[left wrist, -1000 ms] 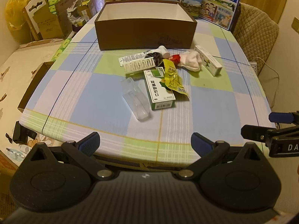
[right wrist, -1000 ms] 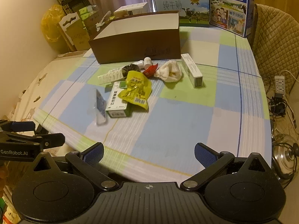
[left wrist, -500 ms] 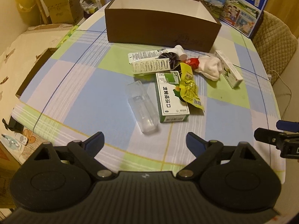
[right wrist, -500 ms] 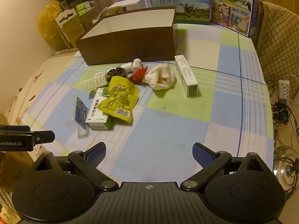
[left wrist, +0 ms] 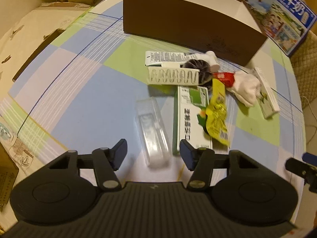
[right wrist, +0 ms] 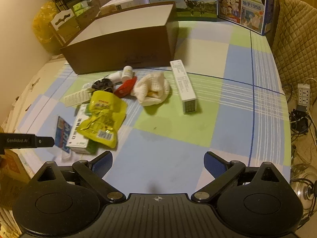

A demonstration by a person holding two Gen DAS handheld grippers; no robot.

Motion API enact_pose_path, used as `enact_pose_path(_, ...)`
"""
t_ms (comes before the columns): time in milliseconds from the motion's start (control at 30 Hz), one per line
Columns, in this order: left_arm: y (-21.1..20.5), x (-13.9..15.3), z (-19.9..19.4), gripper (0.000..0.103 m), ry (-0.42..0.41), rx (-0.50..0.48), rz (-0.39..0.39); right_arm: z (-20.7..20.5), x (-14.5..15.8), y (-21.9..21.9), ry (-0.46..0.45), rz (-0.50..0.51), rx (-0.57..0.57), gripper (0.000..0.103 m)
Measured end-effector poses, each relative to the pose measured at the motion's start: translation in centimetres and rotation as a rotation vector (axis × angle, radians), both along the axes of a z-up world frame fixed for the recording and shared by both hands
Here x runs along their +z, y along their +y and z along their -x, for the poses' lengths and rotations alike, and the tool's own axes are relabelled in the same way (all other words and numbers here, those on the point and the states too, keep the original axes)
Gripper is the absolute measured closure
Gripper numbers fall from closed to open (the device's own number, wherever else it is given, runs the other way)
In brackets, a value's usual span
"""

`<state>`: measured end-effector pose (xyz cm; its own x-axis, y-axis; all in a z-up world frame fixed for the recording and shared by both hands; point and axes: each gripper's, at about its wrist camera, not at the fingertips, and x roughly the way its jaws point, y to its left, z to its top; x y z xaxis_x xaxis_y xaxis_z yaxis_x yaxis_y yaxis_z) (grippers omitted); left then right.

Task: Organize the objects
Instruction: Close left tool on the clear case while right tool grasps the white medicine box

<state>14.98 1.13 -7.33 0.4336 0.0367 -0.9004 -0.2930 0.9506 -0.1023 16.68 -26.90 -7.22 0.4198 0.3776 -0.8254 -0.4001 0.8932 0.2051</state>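
Left tongs and right tongs above a cluttered checked tabletop.
Both tongs stand apart, holding nothing; the clear plastic case lies at 12 o'clock between the left fingers, perhaps untouched, with the brown box beyond the pile.

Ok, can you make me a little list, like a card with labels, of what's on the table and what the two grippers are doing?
surface: checked tablecloth
container: brown box, open top, behind the pile
pile: clear plastic case, green and white box, yellow packet, white sock, long white box
left gripper: open, fingers either side of the clear plastic case's near end
right gripper: open, holding nothing
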Motion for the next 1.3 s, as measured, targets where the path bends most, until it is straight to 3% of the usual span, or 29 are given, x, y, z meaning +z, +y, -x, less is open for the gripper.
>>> enact_pose_path(300, 0.4, -1.6, -2.9, 0.065, 0.035, 0.049, -0.007, -2.8, -0.8, -1.8, 0.017, 0.014, -0.010, 0.006)
enact_pose_path(400, 0.3, -2.1, -3.3, 0.073, 0.047, 0.054, -0.008, -3.6, -1.0, -2.0, 0.016, 0.016, -0.009, 0.006)
enact_pose_path(767, 0.0, -2.3, -3.6, 0.077, 0.020, 0.031, -0.048, -7.0, -0.8, -1.1, -0.041, 0.023, 0.044, 0.008)
enact_pose_path(967, 0.4, -0.9, -3.5, 0.077, -0.014, 0.042, -0.074, -9.7, -0.8, 0.8, -0.077, 0.027, 0.086, 0.021)
enact_pose_path(1100, 1.0, 0.0, -3.4, 0.077, -0.035, 0.062, -0.089, -12.0, -1.5, 2.3, -0.082, 0.045, 0.106, 0.038)
enact_pose_path(1300, 1.6, 1.1, -3.4, 0.077, -0.057, 0.087, -0.103, -14.8, -3.3, 4.0, -0.056, 0.071, 0.121, 0.050)
